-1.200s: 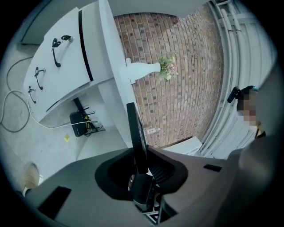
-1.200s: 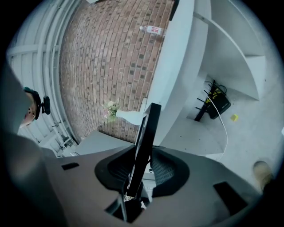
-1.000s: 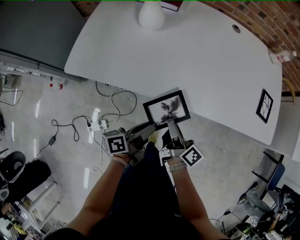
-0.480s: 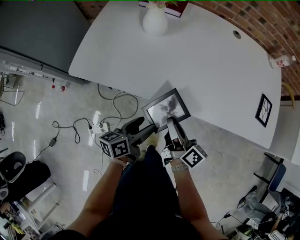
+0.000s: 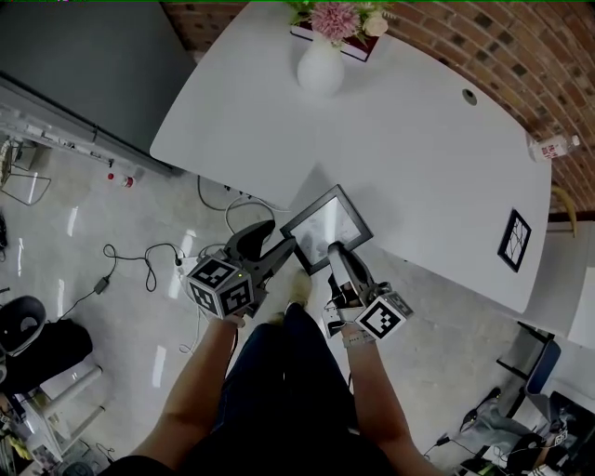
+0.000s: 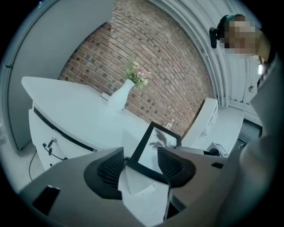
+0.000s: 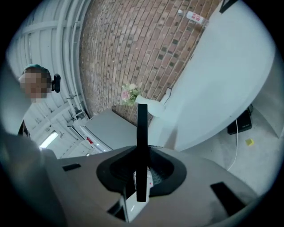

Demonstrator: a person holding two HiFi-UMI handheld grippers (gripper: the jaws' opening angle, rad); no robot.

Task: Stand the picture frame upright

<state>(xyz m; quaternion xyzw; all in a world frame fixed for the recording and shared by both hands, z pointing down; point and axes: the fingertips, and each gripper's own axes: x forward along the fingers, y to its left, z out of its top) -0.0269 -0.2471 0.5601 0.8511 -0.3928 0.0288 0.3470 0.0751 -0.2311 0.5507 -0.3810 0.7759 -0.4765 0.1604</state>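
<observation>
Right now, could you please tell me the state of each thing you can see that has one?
picture frame: tilted up at the near edge of the table, held, not standing free.
right gripper: shut on the picture frame's lower edge.
left gripper: jaws closing, the picture frame's corner between them, pads not pressing.
vase: upright, flowers in it.
bottle: lying on its side.
</observation>
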